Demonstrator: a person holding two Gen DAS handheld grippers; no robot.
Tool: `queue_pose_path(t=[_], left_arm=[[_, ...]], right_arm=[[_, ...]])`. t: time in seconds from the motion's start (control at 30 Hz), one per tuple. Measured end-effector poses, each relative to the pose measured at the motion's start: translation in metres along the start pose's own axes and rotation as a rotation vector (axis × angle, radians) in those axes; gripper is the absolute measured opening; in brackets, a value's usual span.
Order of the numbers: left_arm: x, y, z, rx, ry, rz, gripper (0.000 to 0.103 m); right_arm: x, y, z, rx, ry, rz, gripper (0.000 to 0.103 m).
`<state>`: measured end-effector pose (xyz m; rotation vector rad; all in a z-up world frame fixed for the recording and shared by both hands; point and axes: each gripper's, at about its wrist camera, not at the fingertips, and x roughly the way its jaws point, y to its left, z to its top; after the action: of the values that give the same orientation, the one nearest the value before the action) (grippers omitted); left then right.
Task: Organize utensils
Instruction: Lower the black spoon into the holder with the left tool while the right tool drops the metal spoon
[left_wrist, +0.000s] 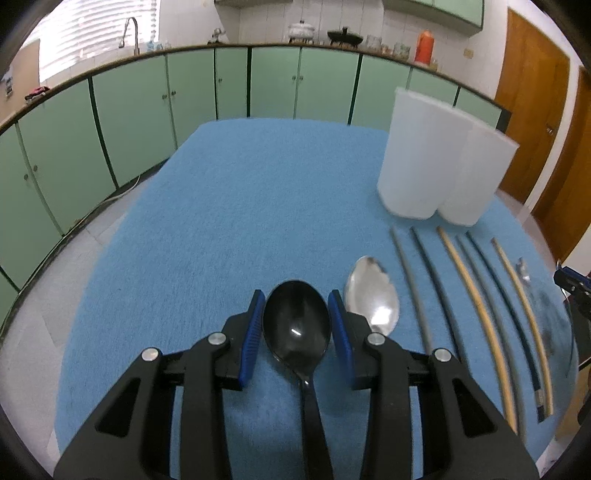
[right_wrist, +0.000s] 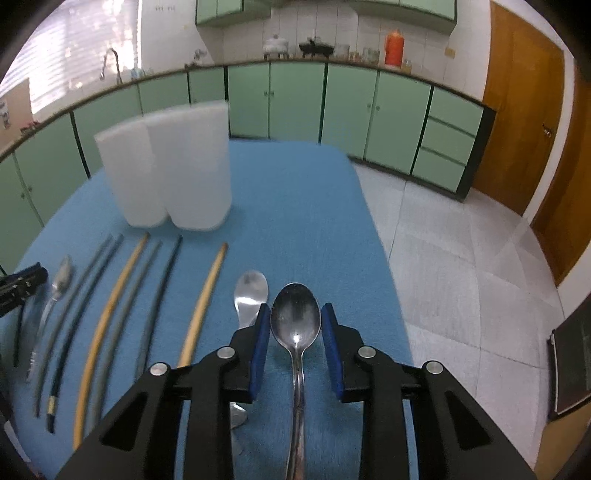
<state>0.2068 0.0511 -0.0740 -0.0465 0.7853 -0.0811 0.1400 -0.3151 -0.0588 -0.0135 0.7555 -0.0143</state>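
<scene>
Both grippers straddle a spoon bowl; neither spoon is in the container yet.

L gripper (left_wrist: 297, 325): partly open, blue pads either side of the glossy black plastic spoon (left_wrist: 296, 328). Pads sit just beside the bowl edges; can't tell whether they press. Handle runs back under the gripper body. Spoon lies over the blue textured mat (left_wrist: 221, 229), next to a shiny steel spoon (left_wrist: 373, 295).

R gripper (right_wrist: 295, 325): partly open, pads flanking the tarnished steel teaspoon (right_wrist: 295, 317). Small gaps show at both bowl edges, so no grip is confirmed. A second steel spoon (right_wrist: 251, 291) lies just to its left.

Six chopsticks (two tan bamboo, four grey/dark) (left_wrist: 476, 295) lie in a row between the spoons. The white translucent two-compartment utensil holder (right_wrist: 173, 173) stands upright at the row's far end.

Procedure, as judged:
- Confirm pad contact before lifting; the rounded bowl edge may slip.
- Keep each spoon centred btwn pads.
- Lift clear of neighbouring spoon.
- Tilt handle-down over one compartment, spoons together.
</scene>
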Motion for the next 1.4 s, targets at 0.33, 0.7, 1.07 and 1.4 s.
queue_pose_path(t=[0.33,0.7,1.07,1.4], left_arm=[[-0.051,-0.002,0.002,-0.027,-0.237,-0.057,0.034],[-0.078,-0.026,0.031,0.006,-0.470,-0.139,0.034],[-0.068,-0.063,0.101,0.060,-0.629,-0.253,0.034],[-0.028,-0.094,0.165,0.045,-0.695,-0.307,0.034]], right_arm=[[-0.071,-0.003,0.011,0.016,-0.192,0.074,0.028],[-0.096,0.005,0.036,0.021,-0.310,0.138,0.028],[-0.102,0.017,0.101,-0.016,-0.417,0.202,0.028],[-0.066,0.032,0.172,-0.012,-0.482,0.245,0.028]])
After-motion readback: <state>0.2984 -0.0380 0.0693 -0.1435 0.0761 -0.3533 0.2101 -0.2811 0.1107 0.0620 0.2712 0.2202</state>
